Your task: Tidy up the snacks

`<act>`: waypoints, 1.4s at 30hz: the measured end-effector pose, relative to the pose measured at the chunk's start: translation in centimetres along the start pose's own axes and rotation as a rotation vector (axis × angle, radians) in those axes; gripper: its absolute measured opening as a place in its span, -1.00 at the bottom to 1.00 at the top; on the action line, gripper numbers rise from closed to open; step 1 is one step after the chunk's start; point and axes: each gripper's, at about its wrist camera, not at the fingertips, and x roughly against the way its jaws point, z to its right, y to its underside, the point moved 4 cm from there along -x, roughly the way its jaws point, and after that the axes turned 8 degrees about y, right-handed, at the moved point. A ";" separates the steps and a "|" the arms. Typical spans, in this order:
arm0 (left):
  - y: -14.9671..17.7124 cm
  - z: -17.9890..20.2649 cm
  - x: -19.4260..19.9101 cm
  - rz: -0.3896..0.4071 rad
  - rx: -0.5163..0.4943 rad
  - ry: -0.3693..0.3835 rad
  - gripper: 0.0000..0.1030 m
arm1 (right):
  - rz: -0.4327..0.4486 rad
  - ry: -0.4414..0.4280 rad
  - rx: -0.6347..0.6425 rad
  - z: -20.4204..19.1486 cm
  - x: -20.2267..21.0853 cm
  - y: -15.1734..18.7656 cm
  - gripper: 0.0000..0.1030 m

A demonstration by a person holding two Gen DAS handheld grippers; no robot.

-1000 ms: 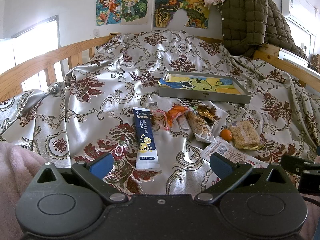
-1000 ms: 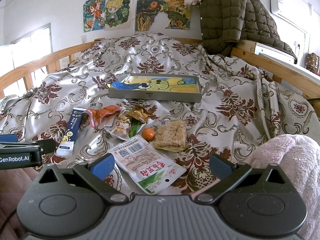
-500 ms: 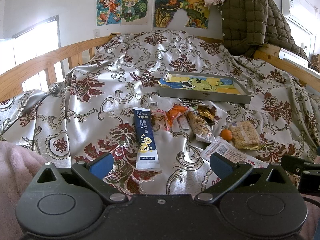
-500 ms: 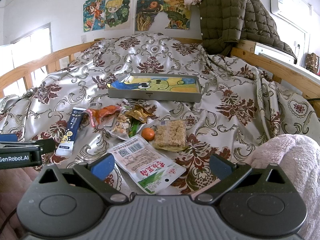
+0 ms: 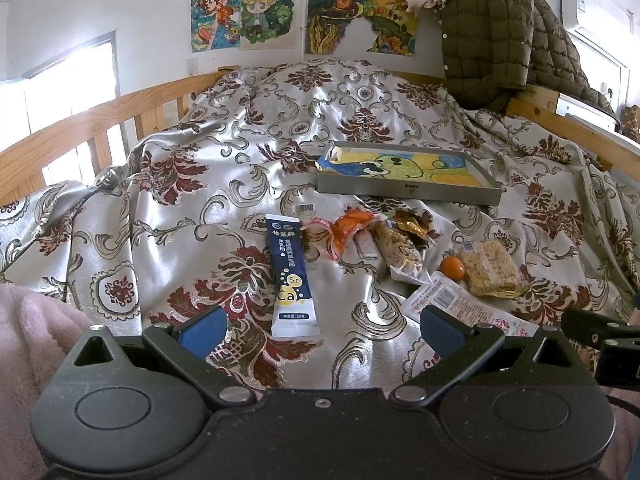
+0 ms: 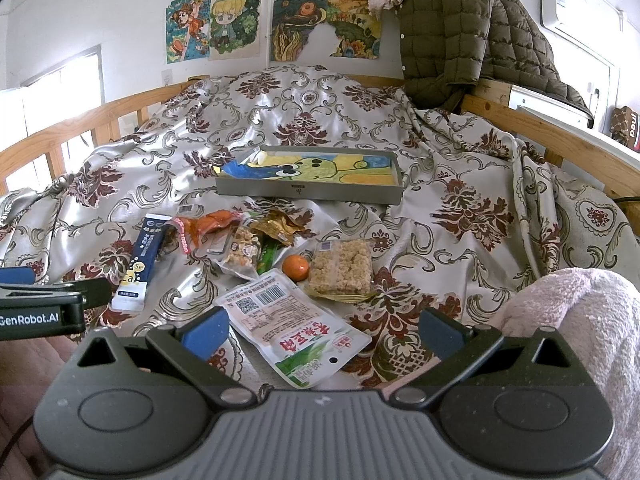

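On the bed's floral satin cover (image 5: 224, 208) lies one cluster of snacks, with one grey tray (image 6: 308, 191) bearing a cartoon picture just beyond it at 12 o'clock. Counted: one dark blue stick sachet (image 5: 291, 276) at the 9 o'clock end of the cluster; one orange wrapper (image 6: 212, 222); one gold wrapper (image 6: 278, 224); one clear pack of mixed nuts (image 6: 242, 250); one small orange fruit (image 6: 295, 267) touching one clear-wrapped puffed rice cake (image 6: 343, 266) at its 3 o'clock; and one white-and-green pouch (image 6: 296, 330) nearest the cameras, at 6 o'clock. The left hand-held gripper (image 5: 320, 326) hangs above the sachet's near end with jaws spread wide, gripping nothing; the right hand-held gripper (image 6: 322, 330) hangs over the pouch, likewise spread and empty. Against the earlier frames, no item and neither tool has shifted. Surroundings: two wooden bed rails, several drawings on the wall, one olive quilted jacket (image 6: 460, 36) at 1 o'clock, and pink fleece (image 6: 572, 312) at each frame's edge. Nothing stands between the snacks and the tray.
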 end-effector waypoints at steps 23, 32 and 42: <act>-0.8 -0.6 -1.9 -0.089 0.020 0.030 0.99 | -0.111 -0.058 0.106 -0.9 -1.8 -0.9 1.00; -2.1 -1.8 -6.3 -0.240 0.020 0.124 0.99 | -0.227 -0.124 0.201 -2.5 -6.0 -2.4 1.00; -4.3 -5.0 -11.5 -0.369 0.094 0.112 0.99 | -0.508 -0.272 0.173 -2.3 -13.5 -2.8 1.00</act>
